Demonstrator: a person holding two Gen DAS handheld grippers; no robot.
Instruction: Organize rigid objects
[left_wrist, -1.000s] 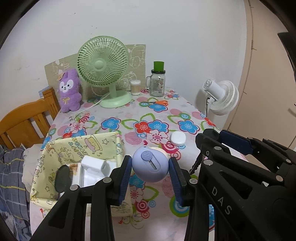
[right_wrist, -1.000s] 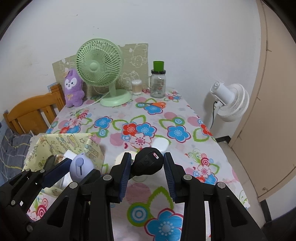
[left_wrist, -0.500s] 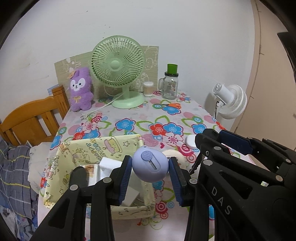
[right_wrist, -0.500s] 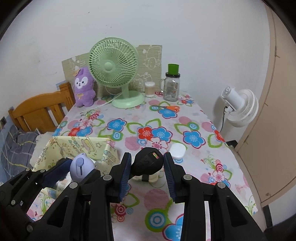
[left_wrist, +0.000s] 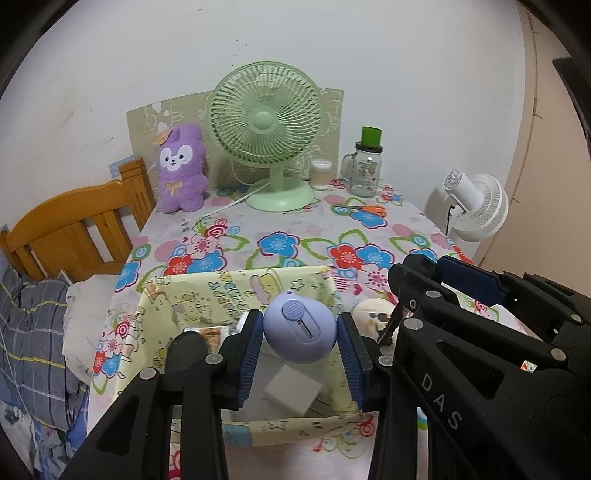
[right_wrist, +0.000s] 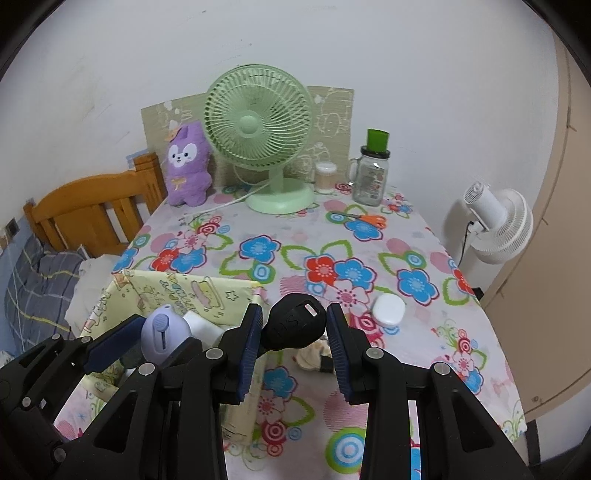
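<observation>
My left gripper (left_wrist: 300, 334) is shut on a round lilac gadget (left_wrist: 299, 331) and holds it over the open yellow fabric box (left_wrist: 236, 291). Inside the box lie a white block (left_wrist: 293, 391) and a dark round thing (left_wrist: 186, 349). My right gripper (right_wrist: 294, 326) is shut on a black rounded gadget (right_wrist: 293, 326), just right of the box's corner (right_wrist: 255, 286). In the right wrist view the lilac gadget (right_wrist: 162, 332) shows at lower left, between the left gripper's fingers. A white oval case (right_wrist: 388, 310) lies on the flowered cloth to the right.
A green desk fan (right_wrist: 258, 129), a purple plush (right_wrist: 188, 162), a small cup (right_wrist: 325, 177), a jar with a green lid (right_wrist: 371, 173) and orange scissors (right_wrist: 369, 219) stand at the table's back. A white fan (right_wrist: 498, 221) is off the right edge, a wooden chair (right_wrist: 92, 210) to the left.
Both grippers have moved left across the table with their gadgets. The lilac gadget, earlier beside the box's right wall, is over the inside of the box.
</observation>
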